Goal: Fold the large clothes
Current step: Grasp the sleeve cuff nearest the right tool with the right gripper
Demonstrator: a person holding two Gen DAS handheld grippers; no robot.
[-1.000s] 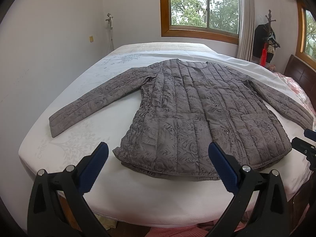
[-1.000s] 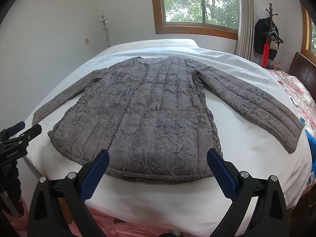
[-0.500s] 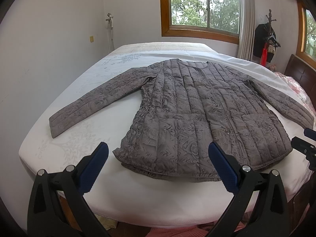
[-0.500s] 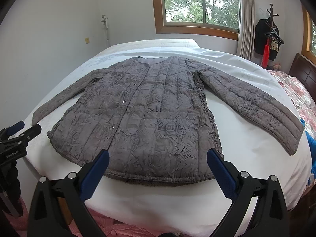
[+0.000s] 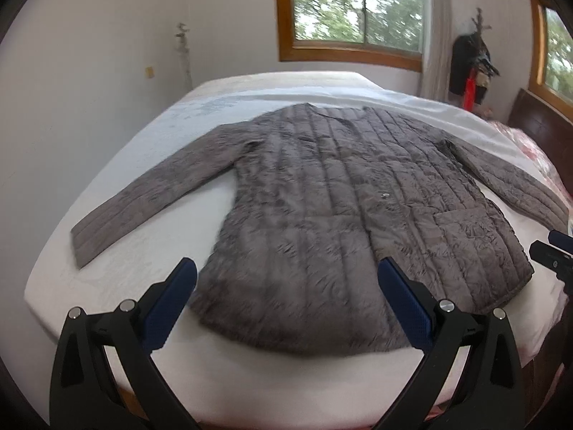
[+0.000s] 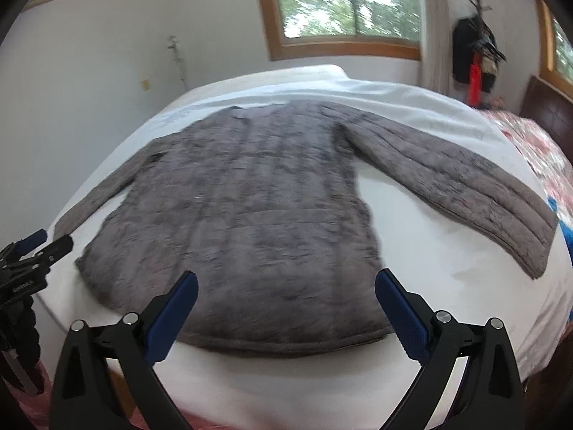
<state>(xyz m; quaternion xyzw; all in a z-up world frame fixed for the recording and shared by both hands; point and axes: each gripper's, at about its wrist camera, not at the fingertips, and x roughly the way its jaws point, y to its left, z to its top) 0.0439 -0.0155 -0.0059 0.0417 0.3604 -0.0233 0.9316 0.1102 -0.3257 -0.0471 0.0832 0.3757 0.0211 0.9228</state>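
A grey quilted jacket [image 5: 333, 208] lies flat and face up on the white bed [image 5: 250, 376], both sleeves spread outward. My left gripper [image 5: 286, 286] is open, hovering just above the hem on the jacket's left half. In the right wrist view the same jacket [image 6: 250, 215] fills the middle, and my right gripper [image 6: 286, 299] is open over the hem on its right half. Neither gripper holds cloth. The right gripper shows at the right edge of the left view [image 5: 553, 251], and the left gripper at the left edge of the right view [image 6: 32, 247].
A wall [image 5: 71, 107] runs close along the bed's left side. A wooden window [image 5: 358, 10] is behind the bed, and a coat rack [image 5: 472, 61] with dark clothes stands at the back right. A floral quilt [image 6: 537, 143] and dark headboard [image 5: 540, 125] lie to the right.
Both grippers have moved forward and lower toward the jacket's hem, and the views now blur with motion. The jacket has not moved, and both grippers stay open.
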